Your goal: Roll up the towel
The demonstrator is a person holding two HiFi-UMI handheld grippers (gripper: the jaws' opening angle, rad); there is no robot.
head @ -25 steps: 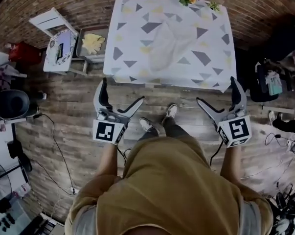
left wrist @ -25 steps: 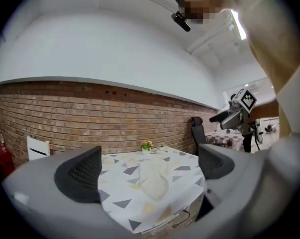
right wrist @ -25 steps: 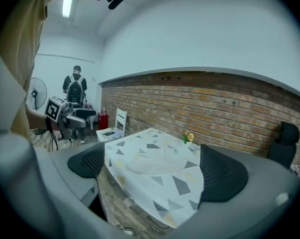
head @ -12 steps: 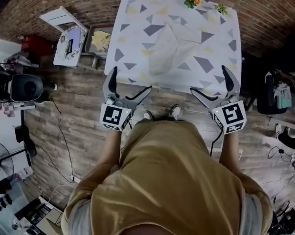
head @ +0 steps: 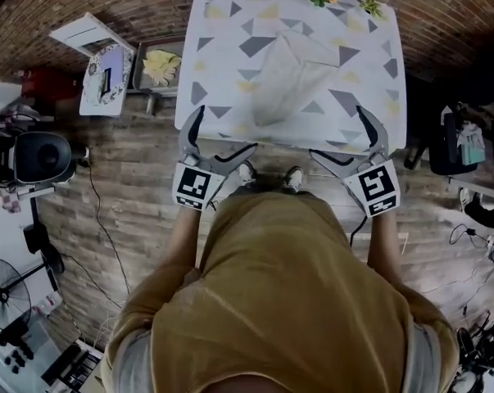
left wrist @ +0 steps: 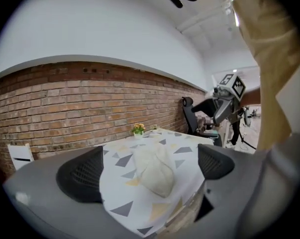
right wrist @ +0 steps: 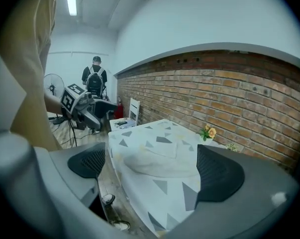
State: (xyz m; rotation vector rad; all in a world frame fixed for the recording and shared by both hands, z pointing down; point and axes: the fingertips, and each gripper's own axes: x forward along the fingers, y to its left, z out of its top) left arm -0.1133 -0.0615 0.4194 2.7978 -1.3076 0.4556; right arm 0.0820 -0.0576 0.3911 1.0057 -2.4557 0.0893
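Pale crumpled cloth towel (head: 292, 76) lies unrolled, loosely bunched.
Left gripper (head: 227, 129) at its 7 o'clock, right gripper (head: 337, 131) at 5; both jaws apart, empty.

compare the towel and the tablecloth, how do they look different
The towel is plain off-white, while the tablecloth carries grey and yellow triangles. The towel lies loosely bunched in a diagonal heap; the tablecloth is spread flat beneath it and drapes over the edges. The towel covers only the middle, and the tablecloth covers the whole top. Both are pale fabric.
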